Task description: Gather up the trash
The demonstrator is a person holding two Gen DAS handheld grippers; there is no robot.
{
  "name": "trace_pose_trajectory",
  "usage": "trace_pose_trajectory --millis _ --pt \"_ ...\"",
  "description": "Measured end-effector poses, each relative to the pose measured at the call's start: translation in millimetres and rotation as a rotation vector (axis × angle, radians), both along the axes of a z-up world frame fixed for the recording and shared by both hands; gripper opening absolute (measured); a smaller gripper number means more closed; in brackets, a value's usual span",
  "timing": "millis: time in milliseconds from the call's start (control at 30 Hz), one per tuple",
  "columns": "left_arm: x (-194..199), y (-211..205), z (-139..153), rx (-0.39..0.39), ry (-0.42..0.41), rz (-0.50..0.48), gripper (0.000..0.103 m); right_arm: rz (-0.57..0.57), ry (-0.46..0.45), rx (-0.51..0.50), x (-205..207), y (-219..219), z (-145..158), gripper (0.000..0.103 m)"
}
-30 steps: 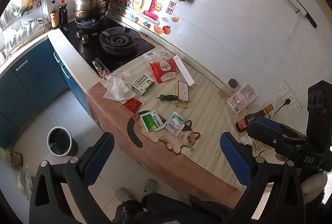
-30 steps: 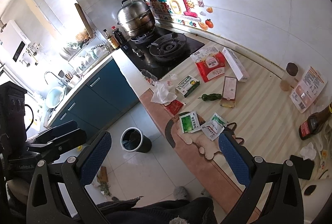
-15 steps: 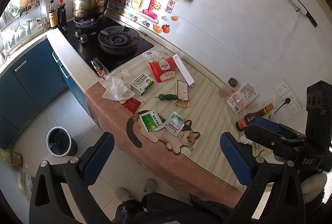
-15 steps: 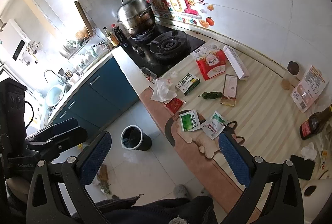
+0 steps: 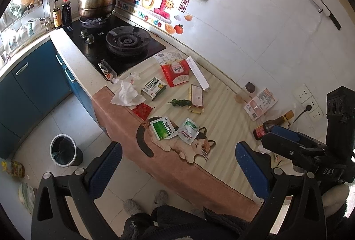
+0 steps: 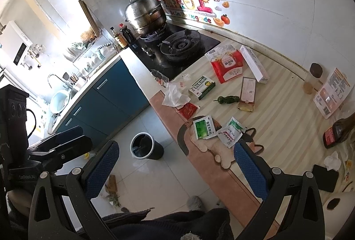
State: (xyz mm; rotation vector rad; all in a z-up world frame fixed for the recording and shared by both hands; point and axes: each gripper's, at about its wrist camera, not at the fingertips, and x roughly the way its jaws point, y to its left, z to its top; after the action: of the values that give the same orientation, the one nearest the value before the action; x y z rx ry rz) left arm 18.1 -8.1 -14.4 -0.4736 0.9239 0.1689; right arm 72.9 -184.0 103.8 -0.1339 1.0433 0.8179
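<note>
Little is being changed over the last second: both wrist views are only being drifted slightly relative to the cat-print mat (image 5: 195, 146), so no trash is being collected yet, and the green sachet (image 5: 163, 128), white sachet (image 5: 187, 131) and crumpled tissue (image 5: 127, 94) are lying untouched on or just beyond that mat, while the bin (image 5: 63, 150) is standing on the floor below it. Both the left gripper (image 5: 177, 166) and right gripper (image 6: 175, 164) are being held spread and seemingly empty, hovering short of the mat's near edge.
</note>
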Motion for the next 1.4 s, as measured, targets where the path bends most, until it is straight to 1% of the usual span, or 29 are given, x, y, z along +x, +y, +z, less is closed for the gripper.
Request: trace_pose_trajectory --millis 133,400,567,833,867,900,1000,1033,1067,1100,1133,1167,1267,1300,1333,1400 --pt "-1 6 -2 -0.004 0.004 -0.005 0.103 -0.002 0.001 -0.001 1 0 0 0.103" --pt "0 4 -2 -0.005 0.006 -0.008 0.103 -0.001 0.005 -0.002 4 0 1 0.103" --pt "1 4 -3 -0.005 0.008 -0.01 0.103 -0.005 0.011 -0.002 -3 1 -7 0.103" --pt "2 6 -6 -0.004 0.012 -0.022 0.103 -0.013 0.015 -0.001 -1 2 -9 0.103" --pt "2 8 -6 0.01 0.013 -0.014 0.103 -0.021 0.013 -0.002 1 3 -9 0.103" --pt "2 10 -7 0.046 0.018 0.002 0.103 -0.042 0.009 -0.004 0 3 -13 0.103" --pt "11 19 -18 0.228 0.061 0.075 0.103 -0.136 -0.017 -0.039 3 5 -24 0.103" --pt "16 21 -25 0.298 0.085 0.099 0.103 -0.174 -0.029 -0.053 5 4 -29 0.103" --pt "21 24 -33 0.344 0.103 0.112 0.103 -0.215 -0.048 -0.073 7 4 -35 0.103" --pt "28 27 -45 0.387 0.127 0.123 0.103 -0.256 -0.069 -0.099 10 4 -43 0.103" --pt "34 32 -56 0.406 0.148 0.128 0.103 -0.289 -0.082 -0.126 13 4 -53 0.103" --pt "41 37 -70 0.413 0.176 0.13 0.103 -0.319 -0.088 -0.152 18 5 -66 0.103" --pt "65 51 -120 0.38 0.269 0.133 0.103 -0.41 -0.064 -0.229 46 6 -110 0.103" --pt "68 56 -132 0.373 0.3 0.138 0.103 -0.446 -0.038 -0.263 56 7 -134 0.103" --pt "76 59 -151 0.355 0.339 0.143 0.103 -0.47 -0.008 -0.286 73 7 -152 0.103" --pt "88 66 -179 0.349 0.405 0.166 0.103 -0.505 0.06 -0.334 100 11 -198 0.103"
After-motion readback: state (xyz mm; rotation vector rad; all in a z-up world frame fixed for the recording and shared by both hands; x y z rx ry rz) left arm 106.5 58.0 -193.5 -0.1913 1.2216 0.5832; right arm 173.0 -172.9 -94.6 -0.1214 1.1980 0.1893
